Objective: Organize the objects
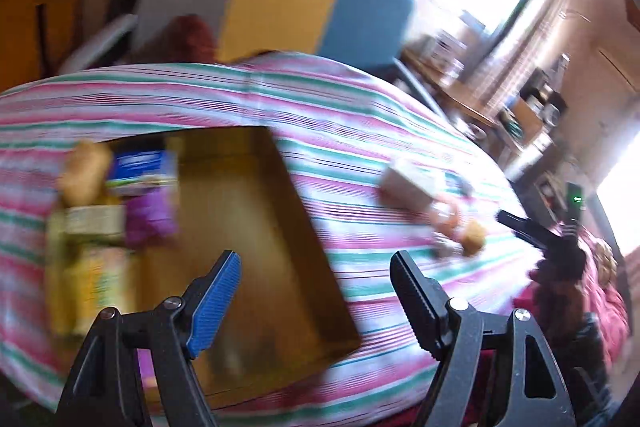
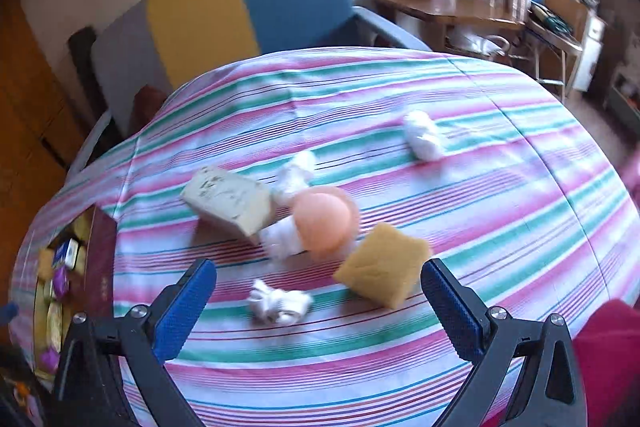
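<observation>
Both grippers' fingers gape empty: left gripper [image 1: 316,277] over the blurry box [image 1: 256,227], right gripper [image 2: 318,287] above the sponge [image 2: 382,263]

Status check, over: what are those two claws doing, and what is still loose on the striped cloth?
Both grippers, left and right, open, empty. Sponge, peach ball, pale box, white bundles loose on cloth. Cardboard box part-filled. Nothing blocking.

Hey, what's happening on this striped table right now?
A person is tidying loose items into a cardboard box with two tongs. Both the left tongs and right tongs are open and empty. A yellow sponge, a peach ball, a pale box and white bundles still lie on the tablecloth.
</observation>
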{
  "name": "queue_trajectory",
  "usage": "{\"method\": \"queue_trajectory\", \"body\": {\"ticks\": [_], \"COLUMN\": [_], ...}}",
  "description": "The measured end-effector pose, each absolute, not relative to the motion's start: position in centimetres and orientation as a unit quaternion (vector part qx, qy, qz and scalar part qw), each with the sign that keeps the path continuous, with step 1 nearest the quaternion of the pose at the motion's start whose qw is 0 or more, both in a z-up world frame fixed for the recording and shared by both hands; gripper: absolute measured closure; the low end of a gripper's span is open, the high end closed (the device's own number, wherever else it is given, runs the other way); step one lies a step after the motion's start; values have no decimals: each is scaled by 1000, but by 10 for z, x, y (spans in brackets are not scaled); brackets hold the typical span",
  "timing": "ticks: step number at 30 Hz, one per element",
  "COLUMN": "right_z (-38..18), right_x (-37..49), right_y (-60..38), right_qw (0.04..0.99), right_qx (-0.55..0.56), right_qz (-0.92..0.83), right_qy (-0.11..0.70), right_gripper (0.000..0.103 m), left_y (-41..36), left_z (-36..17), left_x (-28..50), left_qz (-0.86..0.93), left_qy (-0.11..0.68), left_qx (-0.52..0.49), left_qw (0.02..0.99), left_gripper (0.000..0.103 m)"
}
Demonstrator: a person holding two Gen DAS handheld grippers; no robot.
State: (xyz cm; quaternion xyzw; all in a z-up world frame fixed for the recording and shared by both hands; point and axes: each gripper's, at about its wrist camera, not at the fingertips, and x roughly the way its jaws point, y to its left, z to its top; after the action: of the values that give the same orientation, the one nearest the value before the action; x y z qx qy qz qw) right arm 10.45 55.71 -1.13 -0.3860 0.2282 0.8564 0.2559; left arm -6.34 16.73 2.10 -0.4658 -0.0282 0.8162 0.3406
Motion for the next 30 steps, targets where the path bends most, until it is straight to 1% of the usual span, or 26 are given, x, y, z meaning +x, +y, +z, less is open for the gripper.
{"method": "queue_trajectory", "body": {"ticks": [2, 4, 5, 9, 12, 14, 17, 23, 26, 30], "right_z": [-20, -30, -29, -26, -27, -28, -29, -29, -30, -30], "right_x": [121, 132, 136, 144, 146, 147, 148, 152, 152, 153], "right_y": [580, 596, 601, 601, 601, 603, 602, 603, 604, 604], "right_qw": [269, 261, 254, 238, 233, 222, 213, 194, 186, 178], "right_qx": [-366, -345, -327, -294, -285, -282, -278, -265, -263, -258], "right_qz": [849, 835, 837, 842, 843, 843, 847, 848, 848, 849], "right_qy": [269, 339, 357, 386, 393, 400, 400, 415, 421, 425], "right_gripper": [0, 0, 0, 0, 0, 0, 0, 0, 0, 0], "left_y": [199, 230, 246, 299, 337, 357, 382, 410, 425, 445], "left_z": [20, 15, 11, -7, -24, -37, -54, -71, -77, -85], "left_x": [-65, -69, -72, -83, -91, -98, -109, -139, -152, -163], "left_qz": [801, 780, 769, 734, 712, 697, 687, 699, 702, 711], "left_qy": [-23, -25, -30, -44, -51, -64, -81, -117, -117, -97], "left_qx": [-477, -499, -511, -551, -580, -602, -624, -637, -643, -644], "left_qw": [361, 378, 383, 394, 392, 385, 363, 301, 283, 265], "left_gripper": [25, 25, 25, 25, 24, 20, 18, 12, 11, 11]}}
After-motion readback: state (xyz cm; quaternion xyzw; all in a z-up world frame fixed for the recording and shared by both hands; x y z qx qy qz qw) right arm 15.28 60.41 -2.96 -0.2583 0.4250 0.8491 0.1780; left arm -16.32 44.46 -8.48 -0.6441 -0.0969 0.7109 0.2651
